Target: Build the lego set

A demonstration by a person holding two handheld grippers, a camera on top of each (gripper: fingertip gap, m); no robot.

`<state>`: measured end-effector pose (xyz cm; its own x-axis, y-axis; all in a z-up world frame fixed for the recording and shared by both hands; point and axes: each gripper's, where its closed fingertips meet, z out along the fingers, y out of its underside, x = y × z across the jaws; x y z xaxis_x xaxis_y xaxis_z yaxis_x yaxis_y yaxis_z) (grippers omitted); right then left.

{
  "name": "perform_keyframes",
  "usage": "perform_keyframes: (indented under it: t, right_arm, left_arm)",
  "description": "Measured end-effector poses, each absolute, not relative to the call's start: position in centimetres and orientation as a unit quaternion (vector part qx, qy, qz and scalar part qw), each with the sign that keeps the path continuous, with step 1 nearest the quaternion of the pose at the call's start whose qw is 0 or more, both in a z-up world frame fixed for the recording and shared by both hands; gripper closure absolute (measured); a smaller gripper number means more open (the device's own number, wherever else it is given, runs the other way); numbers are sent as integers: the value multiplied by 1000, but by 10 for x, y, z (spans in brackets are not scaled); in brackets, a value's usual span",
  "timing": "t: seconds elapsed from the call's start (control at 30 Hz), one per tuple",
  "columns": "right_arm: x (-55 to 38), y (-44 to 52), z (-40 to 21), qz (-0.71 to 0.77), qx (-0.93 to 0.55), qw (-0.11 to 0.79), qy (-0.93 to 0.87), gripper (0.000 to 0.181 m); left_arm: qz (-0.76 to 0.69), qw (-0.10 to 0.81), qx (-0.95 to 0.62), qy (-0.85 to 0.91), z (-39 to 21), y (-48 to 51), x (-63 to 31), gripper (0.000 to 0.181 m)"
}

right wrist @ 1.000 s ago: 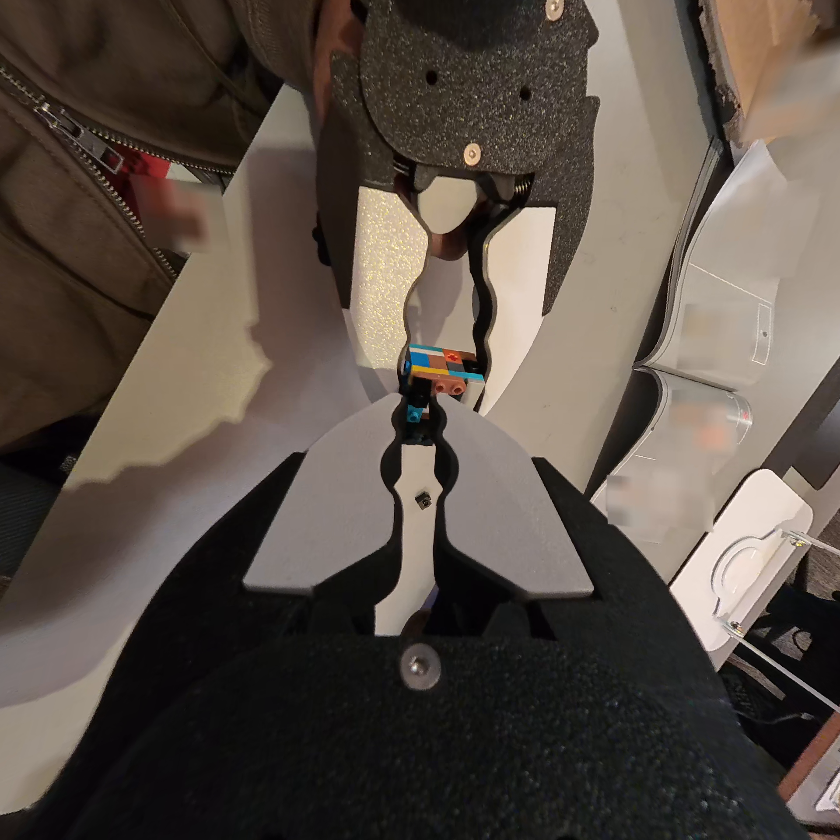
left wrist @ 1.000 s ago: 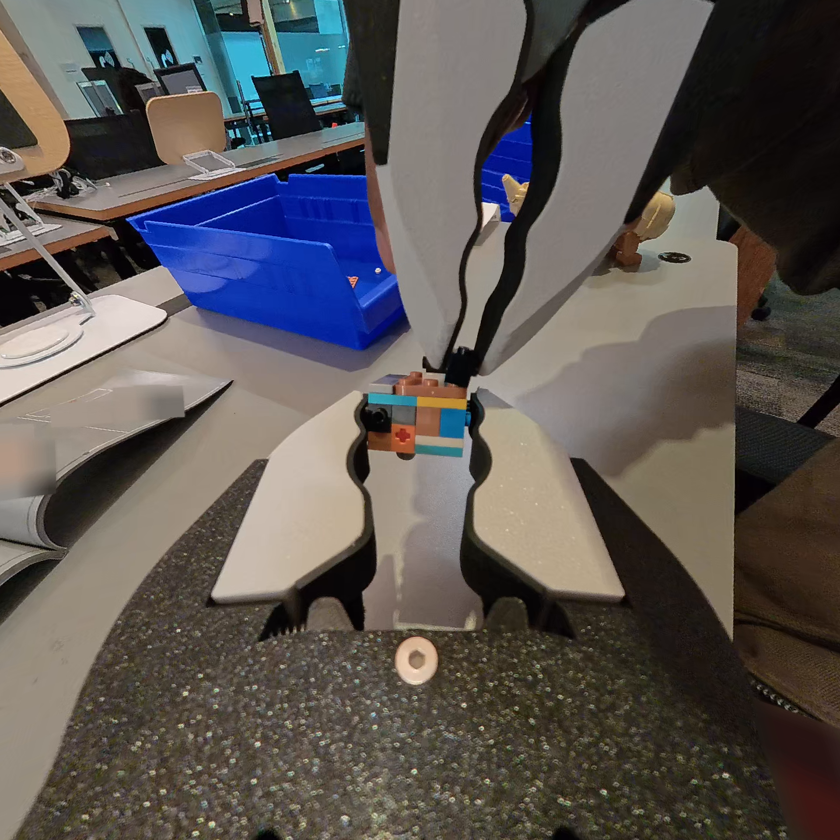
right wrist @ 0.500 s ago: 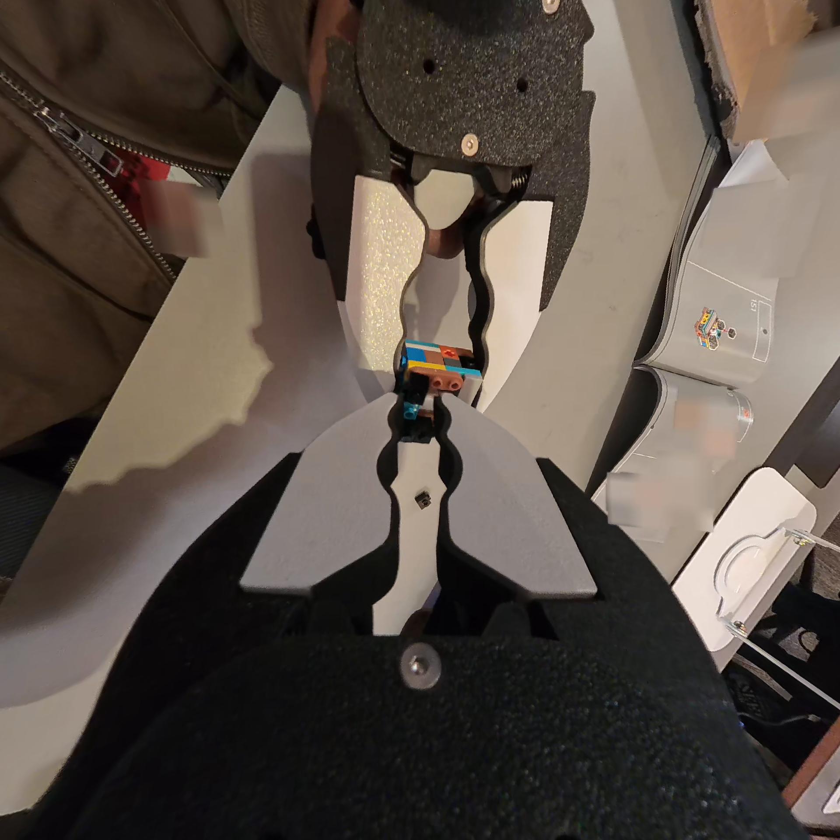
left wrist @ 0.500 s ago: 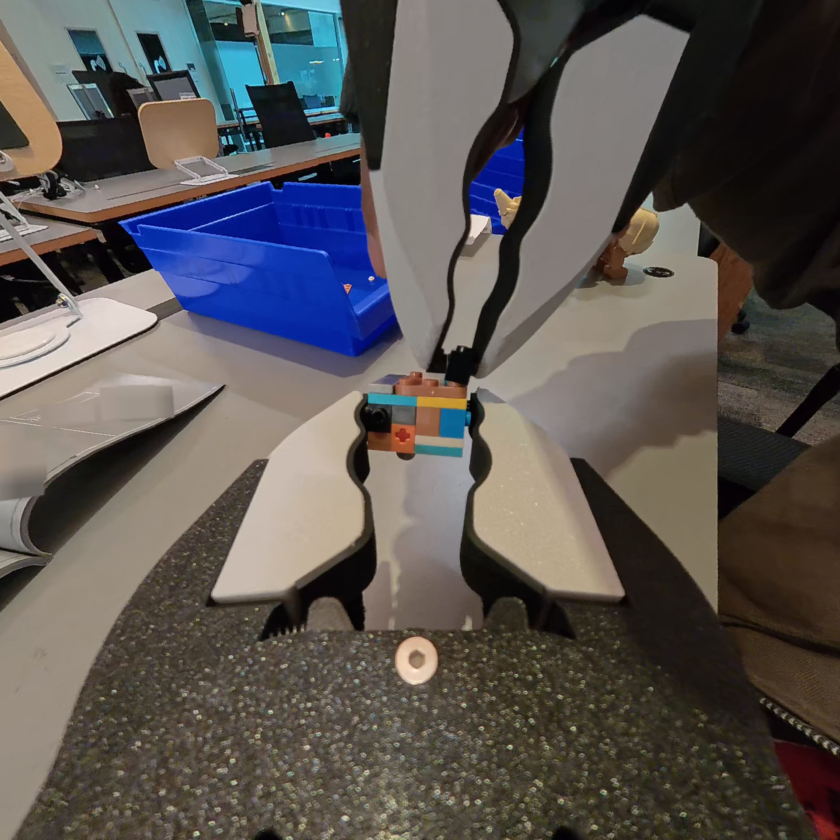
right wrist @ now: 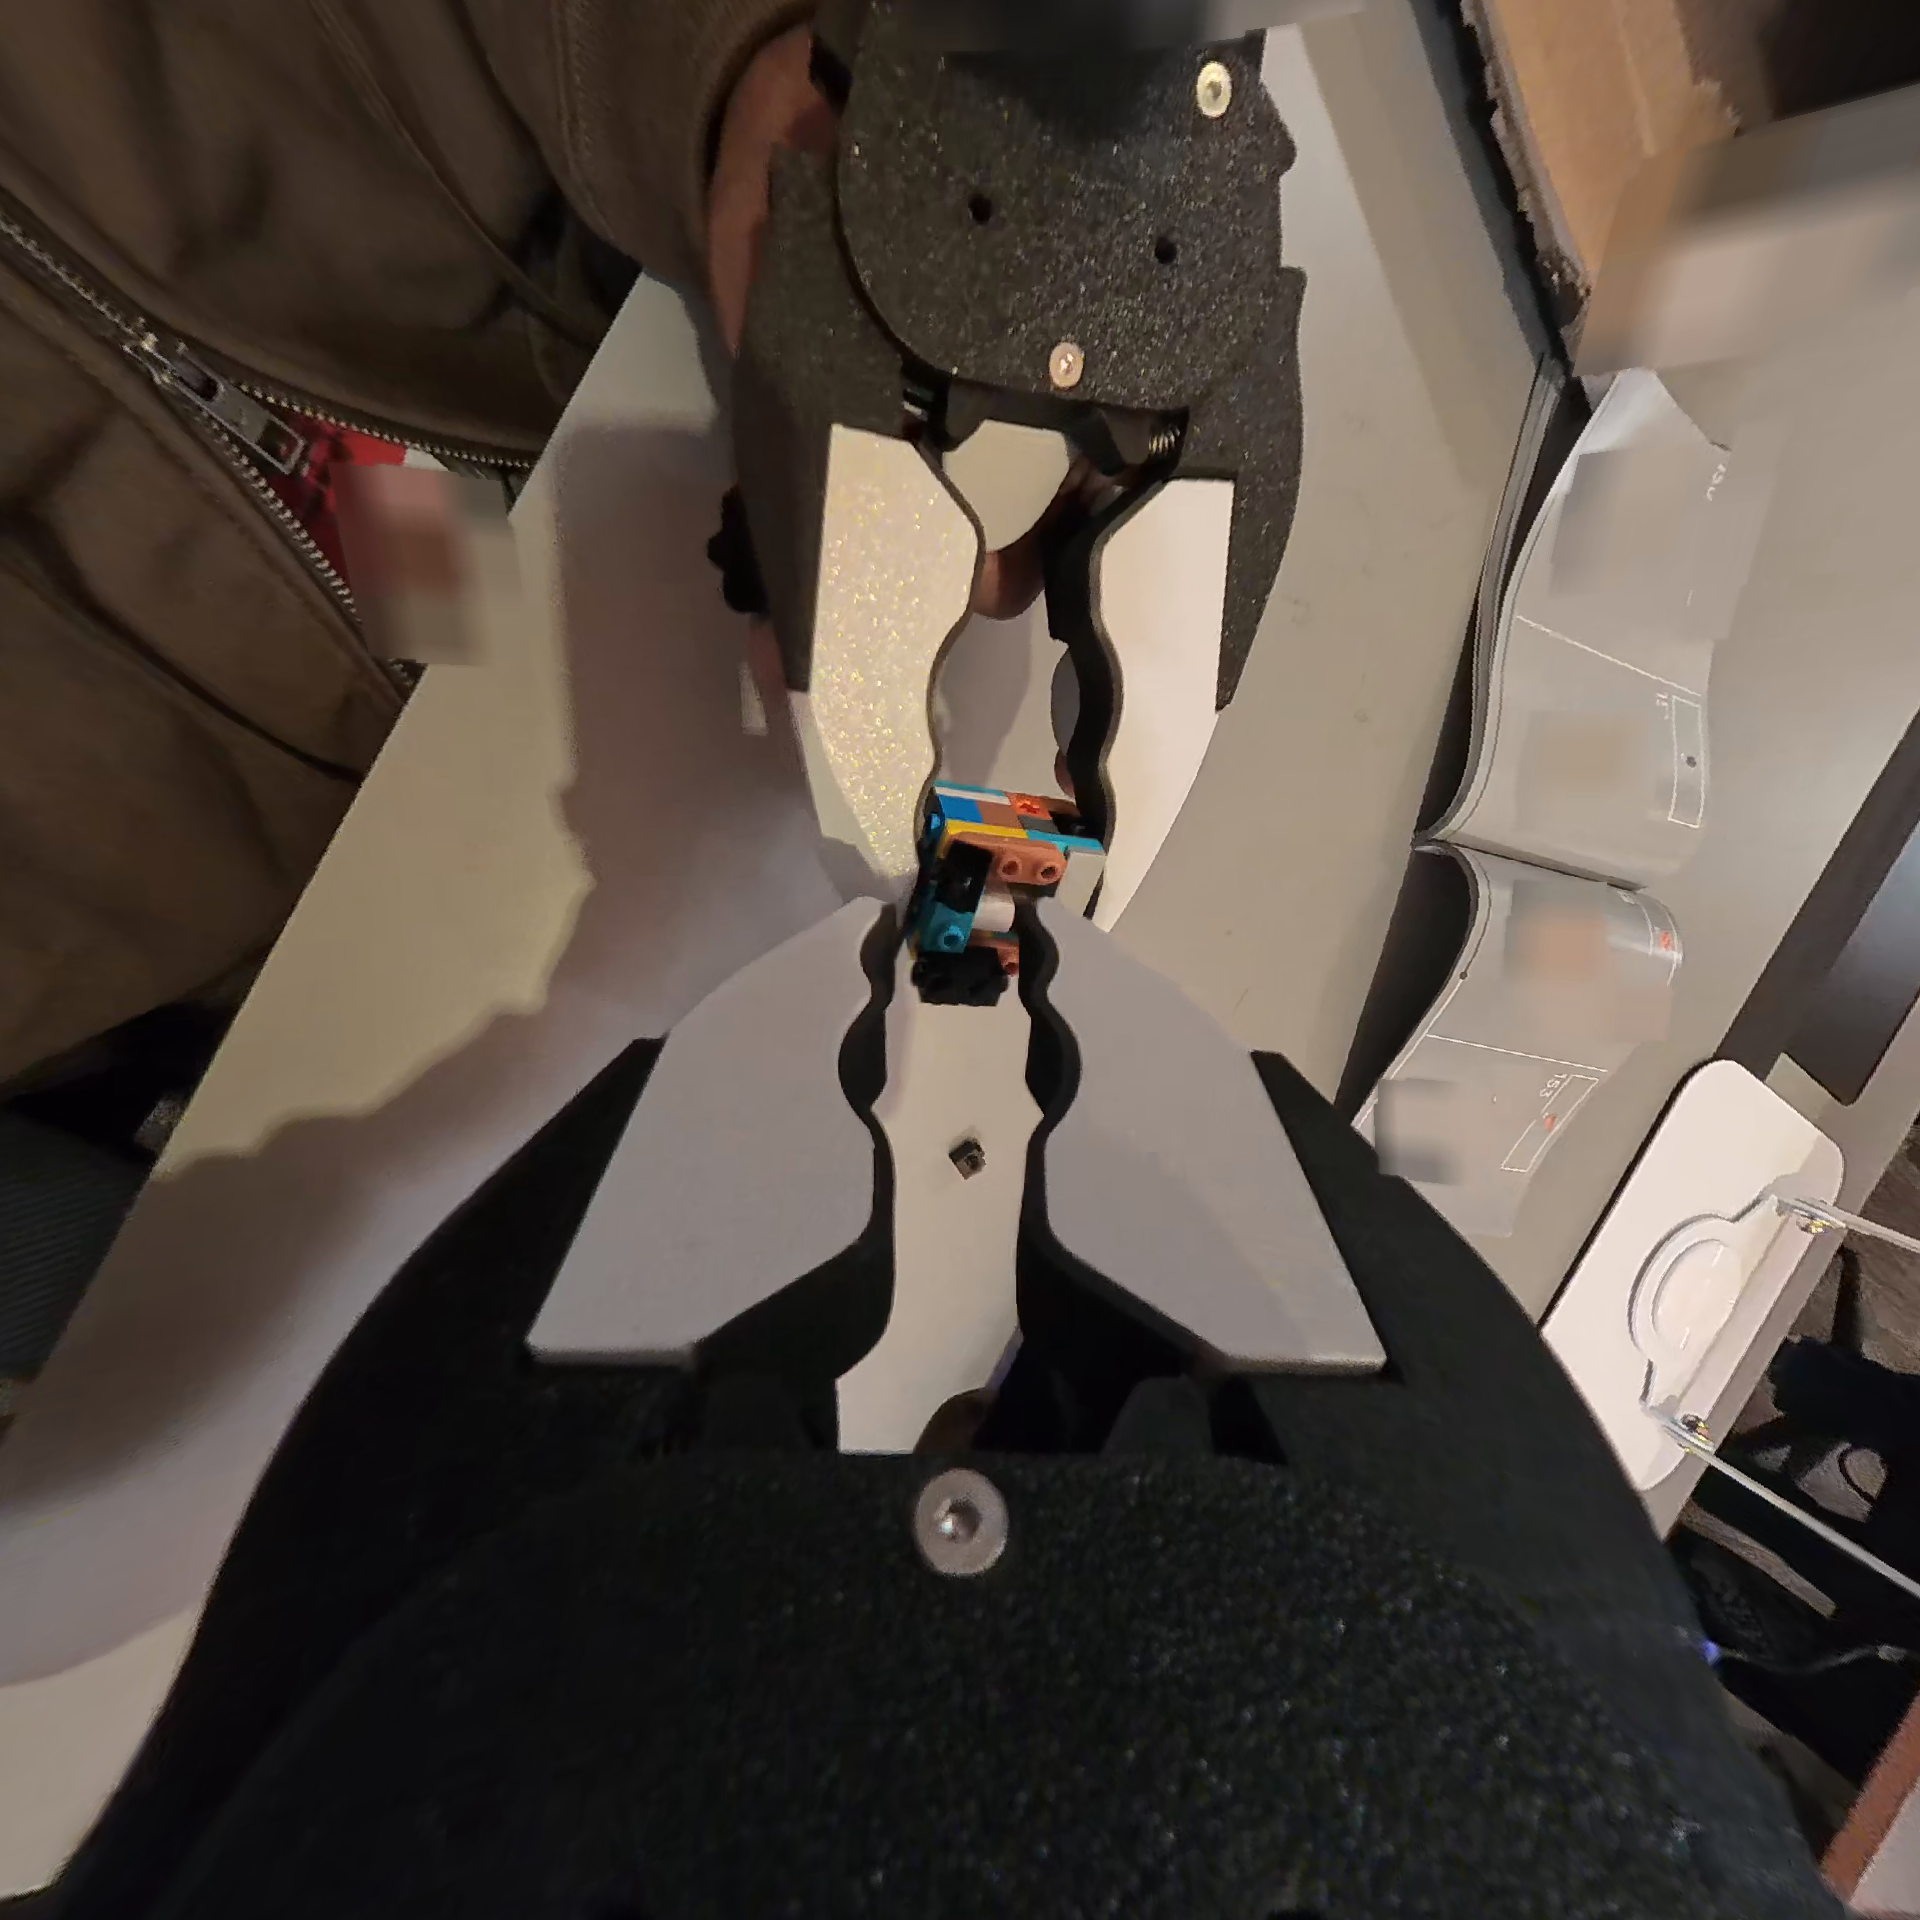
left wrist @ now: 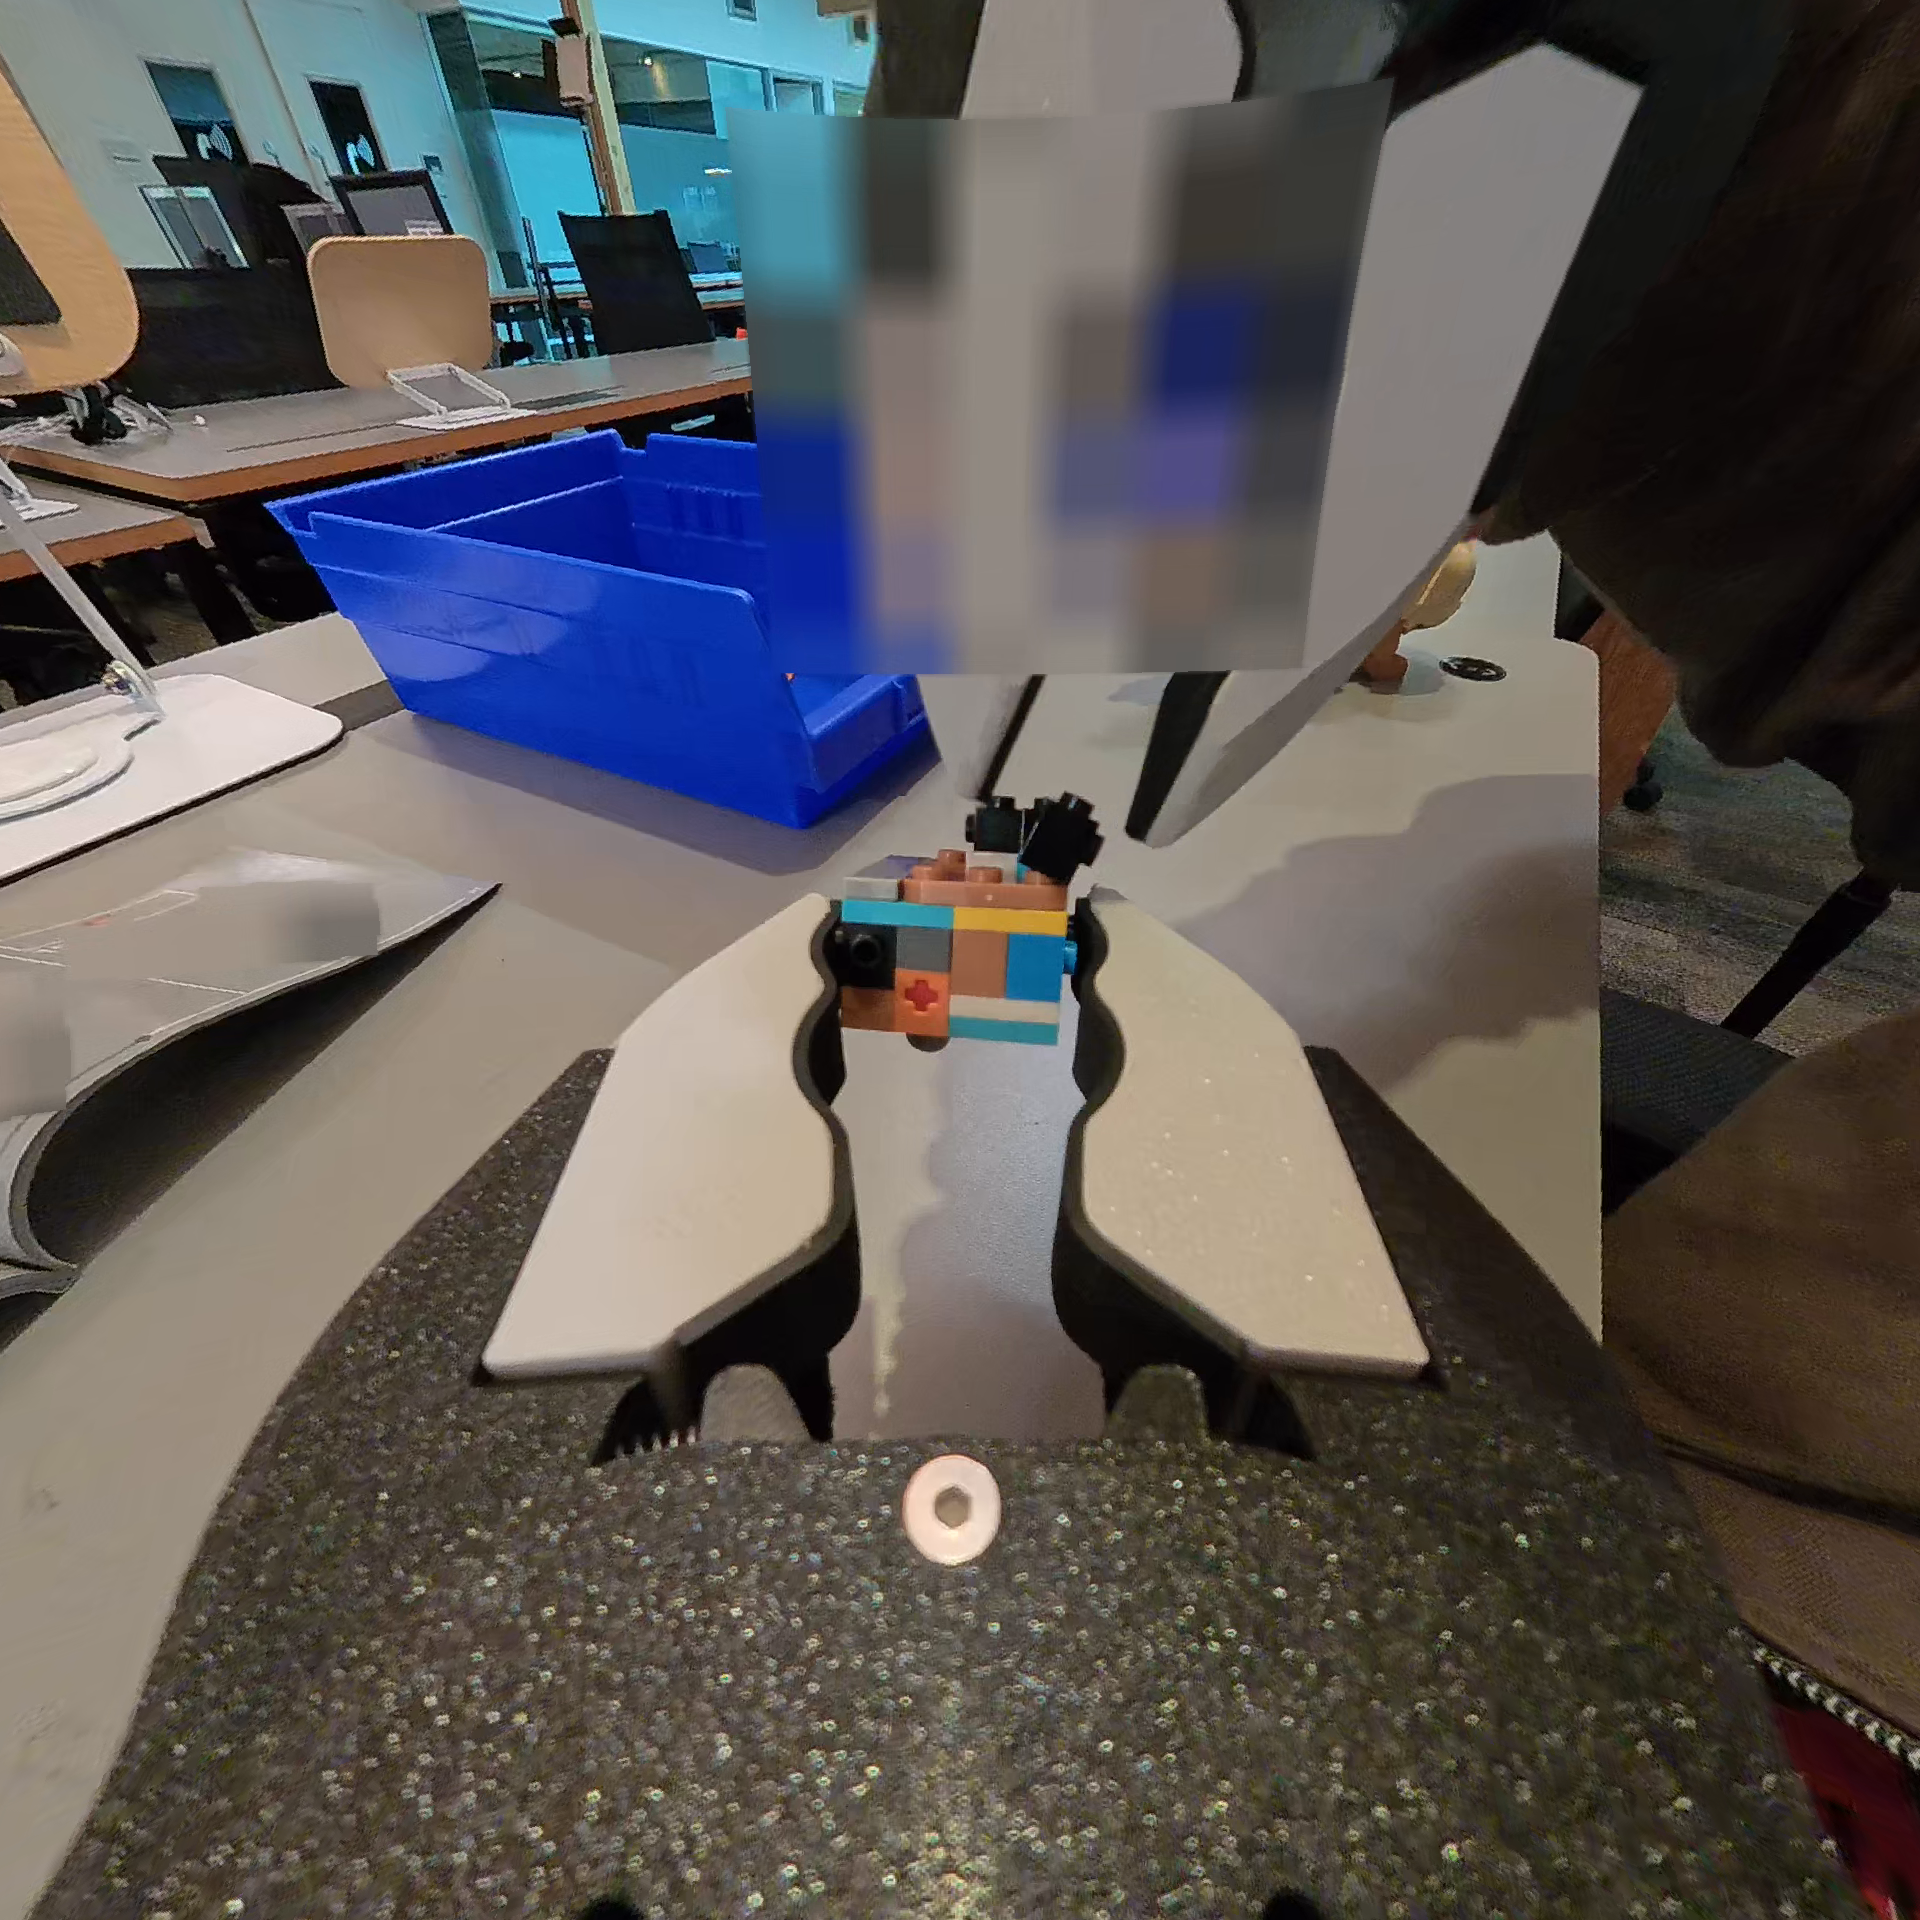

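Note:
My left gripper (left wrist: 951, 935) is shut on a small multicoloured lego build (left wrist: 951, 971) of blue, yellow, brown, orange and grey bricks, held above the grey table (left wrist: 1403, 935). Black pieces (left wrist: 1034, 831) stand on the build's top. My right gripper (right wrist: 961, 930) points down at them from above, its jaws open with a gap on each side. In the right wrist view the black piece (right wrist: 956, 982) lies between my fingertips, with the build (right wrist: 1003, 831) and the left gripper (right wrist: 1013, 831) beyond. In the left wrist view the right gripper (left wrist: 1070, 779) hangs just over the black pieces, partly under a mosaic patch.
A blue bin (left wrist: 582, 623) stands at the back left. An open instruction booklet (left wrist: 208, 935) and a white stand base (left wrist: 135, 748) lie to the left; the booklet also shows in the right wrist view (right wrist: 1579, 831). A tiny black piece (right wrist: 966, 1153) lies on the table. The table's edge runs along the right. Less than 4 cm separates the two grippers' tips.
My right gripper has opened and let go of the black piece, which stays on top of the build. The right fingers now stand clear of it. The left gripper still holds the build.

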<state>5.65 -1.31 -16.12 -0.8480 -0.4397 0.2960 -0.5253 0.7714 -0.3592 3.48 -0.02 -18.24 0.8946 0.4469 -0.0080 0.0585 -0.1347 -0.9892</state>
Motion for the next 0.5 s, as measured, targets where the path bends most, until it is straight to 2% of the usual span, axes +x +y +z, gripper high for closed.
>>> perform_keyframes:
  t: [0.27,0.5]
  right_arm:
    - [62,-17,-151,285,221,109,-926,165]
    - [61,-21,-154,285,211,100,-930,169]
  left_arm:
    - [155,637,-735,-173,-181,-1,34,140]
    - [158,635,-736,-173,-181,0,34,140]
